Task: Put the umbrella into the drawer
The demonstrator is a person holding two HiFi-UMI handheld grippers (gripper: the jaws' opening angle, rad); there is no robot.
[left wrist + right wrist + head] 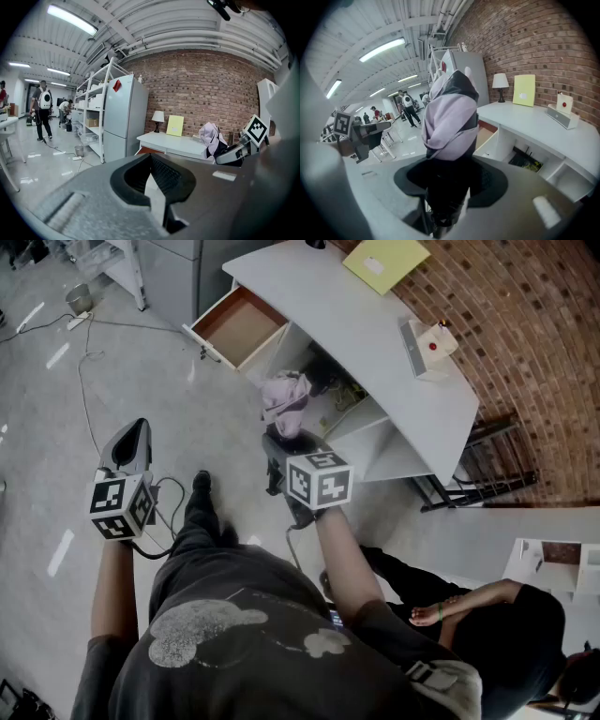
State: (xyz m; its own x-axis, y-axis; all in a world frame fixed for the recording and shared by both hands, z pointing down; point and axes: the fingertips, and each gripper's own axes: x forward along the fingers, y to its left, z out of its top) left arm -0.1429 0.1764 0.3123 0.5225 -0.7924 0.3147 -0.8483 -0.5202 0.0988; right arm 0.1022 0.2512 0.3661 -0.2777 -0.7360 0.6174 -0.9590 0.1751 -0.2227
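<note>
The left arm (112, 601) reaches up the left side of the frame, its left gripper (134, 430) pointing away, jaws together and empty. The right arm (344, 563) stretches toward centre; the right gripper (281, 444) tilts downward, clamped on the umbrella (286, 397).

Lit from above by long ceiling tubes (70, 19), blown out to white in both gripper views. Casts only soft, faint shadows. Glares in pale streaks off the glossy floor (58, 354). Looks dimmer and greyer from the head view. Bends hard toward black corners in the gripper views. Loses detail low on the umbrella (450, 119); sharp on the brick wall (201, 89).
</note>
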